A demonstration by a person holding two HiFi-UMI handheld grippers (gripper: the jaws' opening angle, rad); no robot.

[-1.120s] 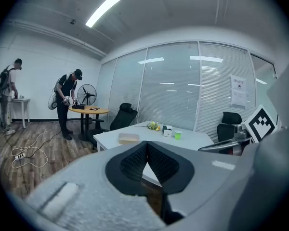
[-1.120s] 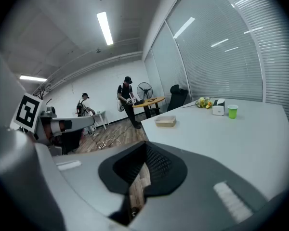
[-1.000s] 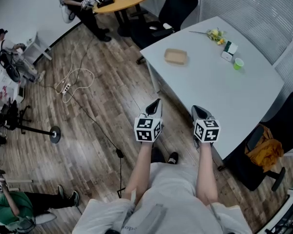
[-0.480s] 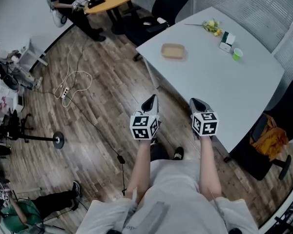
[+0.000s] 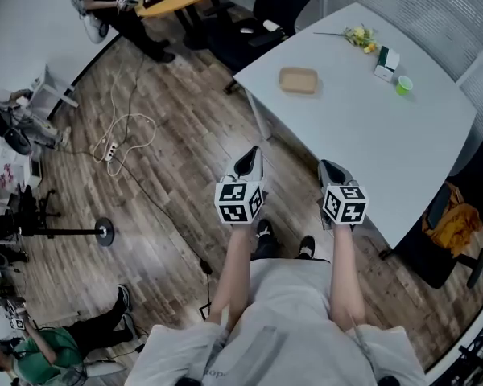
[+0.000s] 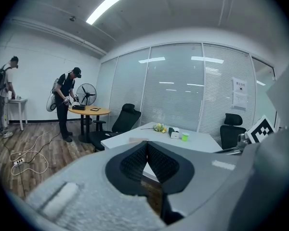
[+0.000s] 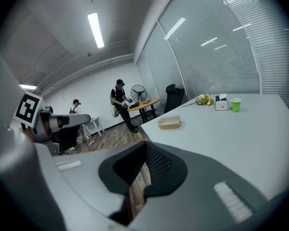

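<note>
Both hand-held grippers are held side by side over the wooden floor, just short of the near corner of a white table (image 5: 362, 135). The left gripper (image 5: 248, 161) is shut with nothing in it; its jaws meet at the tips (image 6: 146, 144). My right gripper (image 5: 331, 172) is shut and empty too, its tips (image 7: 145, 146) touching. On the table lie a tan box (image 5: 298, 80), a green cup (image 5: 402, 85), a small white box (image 5: 385, 61) and yellow flowers (image 5: 359, 35), all well beyond the jaws. The tan box (image 7: 169, 123) is the nearest of them.
A black office chair (image 5: 267, 13) stands at the table's far end, another chair (image 5: 455, 227) with orange cloth at its right. A person (image 6: 67, 102) works at a round wooden table (image 6: 89, 110) beside a fan (image 6: 87, 94). A power strip and cable (image 5: 113, 143) lie on the floor.
Both grippers stay shut and side by side. The views have shifted a little: the table and its objects sit slightly higher and further right in the head view.
</note>
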